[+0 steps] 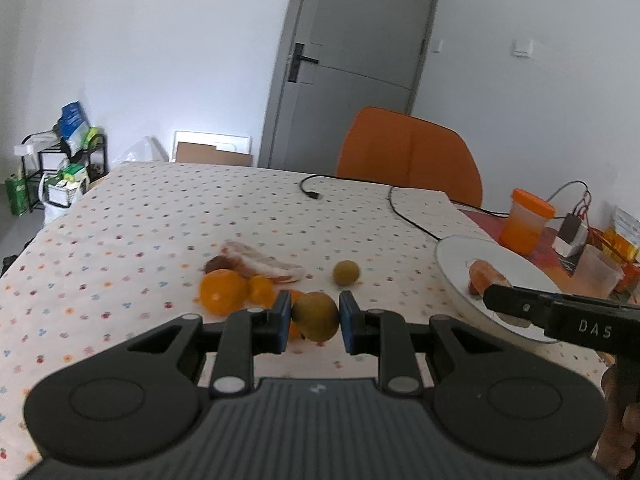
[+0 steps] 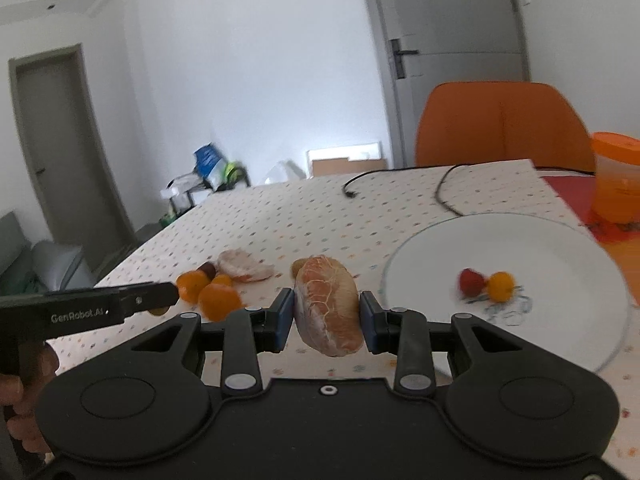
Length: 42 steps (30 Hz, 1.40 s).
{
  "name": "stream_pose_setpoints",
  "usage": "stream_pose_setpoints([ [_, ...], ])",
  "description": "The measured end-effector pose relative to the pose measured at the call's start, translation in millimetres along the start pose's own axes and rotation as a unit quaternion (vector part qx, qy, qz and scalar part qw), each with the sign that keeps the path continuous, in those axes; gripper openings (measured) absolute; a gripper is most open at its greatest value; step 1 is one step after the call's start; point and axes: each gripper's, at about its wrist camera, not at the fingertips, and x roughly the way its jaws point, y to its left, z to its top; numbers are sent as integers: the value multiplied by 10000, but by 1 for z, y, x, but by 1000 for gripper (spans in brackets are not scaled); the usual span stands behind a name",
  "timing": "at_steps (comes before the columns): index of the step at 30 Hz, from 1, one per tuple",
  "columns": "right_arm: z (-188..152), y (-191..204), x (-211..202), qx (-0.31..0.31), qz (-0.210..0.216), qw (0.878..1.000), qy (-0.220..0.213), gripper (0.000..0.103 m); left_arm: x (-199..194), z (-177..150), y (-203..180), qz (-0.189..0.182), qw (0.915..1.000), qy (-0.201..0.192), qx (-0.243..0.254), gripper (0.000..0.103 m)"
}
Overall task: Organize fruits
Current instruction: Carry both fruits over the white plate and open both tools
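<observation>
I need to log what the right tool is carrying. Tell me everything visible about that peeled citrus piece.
The peeled citrus piece is a plump orange-pink wedge with white pith veins and a pale membrane side. It stands roughly upright, pinched between the blue pads of the right tool, held above the dotted tablecloth, left of the white plate.

The left gripper [image 1: 315,322], at lower centre of its own view, has its jaws closed against a green fruit [image 1: 315,316]. The right gripper [image 2: 327,314], likewise lower centre, clamps a peeled segment [image 2: 328,306], its body reaching in from the right edge of the left view.
</observation>
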Motion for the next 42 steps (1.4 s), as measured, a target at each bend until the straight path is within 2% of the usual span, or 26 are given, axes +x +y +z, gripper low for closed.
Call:
stream_pose_setpoints([
  [15, -11, -62, -33, 556, -586, 9961, -359, 33, 26, 14, -69, -525, 9963, 71, 675, 24],
  [25, -16, -96, -39, 767, -1029, 9908, -418, 33, 45, 11, -101, -912, 9918, 172, 874, 24],
  [31, -18, -104, -37, 772, -1065, 9899, -519, 33, 62, 10, -116, -854, 9922, 316, 853, 24],
  [42, -19, -113, -36, 810, -982, 9903, -562, 34, 81, 11, -137, -1005, 9902, 433, 872, 24],
])
